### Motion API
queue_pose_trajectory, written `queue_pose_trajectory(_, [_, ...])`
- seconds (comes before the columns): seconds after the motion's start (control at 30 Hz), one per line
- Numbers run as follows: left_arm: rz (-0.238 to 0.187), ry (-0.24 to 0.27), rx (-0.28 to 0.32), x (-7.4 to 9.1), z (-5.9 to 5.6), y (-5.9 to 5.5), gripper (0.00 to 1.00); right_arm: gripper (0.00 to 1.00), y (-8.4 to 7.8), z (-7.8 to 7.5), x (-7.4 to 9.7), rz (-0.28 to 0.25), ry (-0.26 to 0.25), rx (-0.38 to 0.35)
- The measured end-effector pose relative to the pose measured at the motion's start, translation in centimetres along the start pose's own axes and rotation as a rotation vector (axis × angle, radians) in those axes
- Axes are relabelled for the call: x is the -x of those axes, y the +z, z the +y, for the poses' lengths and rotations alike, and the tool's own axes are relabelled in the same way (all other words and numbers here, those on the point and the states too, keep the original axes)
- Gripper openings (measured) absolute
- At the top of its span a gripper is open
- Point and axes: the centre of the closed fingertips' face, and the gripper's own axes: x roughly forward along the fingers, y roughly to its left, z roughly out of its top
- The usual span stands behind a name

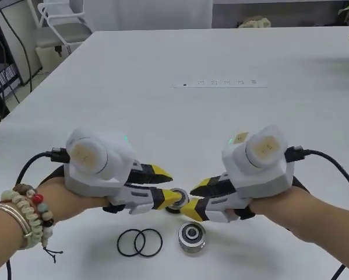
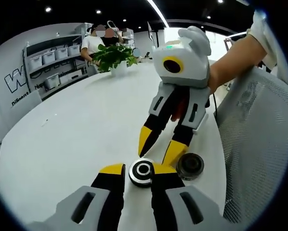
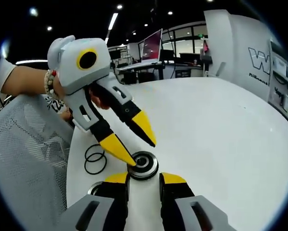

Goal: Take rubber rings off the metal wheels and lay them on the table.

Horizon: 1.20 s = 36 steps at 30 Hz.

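Note:
A metal wheel (image 1: 175,200) with a dark rubber rim sits low over the table between my two grippers. My right gripper (image 1: 186,202) closes on it by the fingertips; in the right gripper view the wheel (image 3: 143,165) rests between my own yellow tips. My left gripper (image 1: 171,188) is open, and its lower finger touches the wheel's rim (image 3: 130,161). In the left gripper view the wheel (image 2: 142,172) lies between my own tips, with the right gripper (image 2: 156,156) reaching in from above. A second wheel (image 1: 191,236) lies on the table beside two loose black rings (image 1: 139,242).
The white table (image 1: 221,128) stretches far ahead, with a strip of sockets (image 1: 221,83) set into it. White chairs (image 1: 60,23) stand at the far left corner. A mesh chair back (image 2: 259,144) is close behind the grippers. A potted plant (image 2: 112,55) stands at the table's far end.

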Motion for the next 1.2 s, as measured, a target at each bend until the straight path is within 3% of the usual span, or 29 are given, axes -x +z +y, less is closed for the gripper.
queue_pose_trajectory(0.1, [0.021,-0.004,0.003,0.0,-0.1,-0.5,0.14,0.21,-0.2,0.0,-0.1,0.003,0.002,-0.006])
queue_pose_trajectory(0.53, [0.011,-0.031,0.103,-0.2,-0.6,-0.6,0.08,0.2,-0.2,0.4,-0.4,0.008,0.014,0.012])
queue_pose_trajectory(0.57, [0.041,-0.041,0.099,-0.1,-0.9,-1.2,0.08,0.2,-0.2,0.4,-0.4,0.009,0.013,0.015])
queue_pose_trajectory(0.6, [0.017,-0.033,0.005,-0.4,-0.5,-0.8,0.08,0.18,-0.2,0.3,-0.4,0.009,0.01,0.021])
queue_pose_trajectory(0.63, [0.022,-0.03,0.052,-0.4,-0.8,-0.9,0.07,0.17,-0.3,0.3,-0.3,0.012,0.012,0.023])
queue_pose_trajectory(0.67, [0.023,-0.03,0.06,-0.5,-0.7,-0.9,0.07,0.17,-0.3,0.3,-0.3,0.011,0.013,0.028])
queue_pose_trajectory(0.9, [0.019,-0.033,0.057,-0.5,-0.7,-0.8,0.07,0.13,-0.4,0.3,-0.2,0.024,0.015,0.071])
queue_pose_trajectory(1.07, [0.018,-0.031,0.058,-0.5,-0.7,-0.7,0.07,0.04,-0.8,0.3,0.1,0.044,0.022,0.085])
queue_pose_trajectory(1.1, [0.018,-0.031,0.058,-0.5,-0.7,-0.7,0.07,0.0,-1.1,0.3,0.0,0.065,0.013,0.107])
queue_pose_trajectory(1.13, [0.016,-0.034,0.059,-0.5,-0.8,-0.7,0.07,0.0,-0.6,0.1,-0.2,0.044,0.004,0.157])
queue_pose_trajectory(1.17, [0.016,-0.034,0.053,-0.5,-0.9,-0.6,0.07,0.0,-1.0,0.5,-0.1,0.075,0.009,0.129])
queue_pose_trajectory(1.2, [0.017,-0.034,0.054,-0.5,-0.8,-0.6,0.07,0.0,-0.6,0.4,0.0,0.062,0.009,0.129])
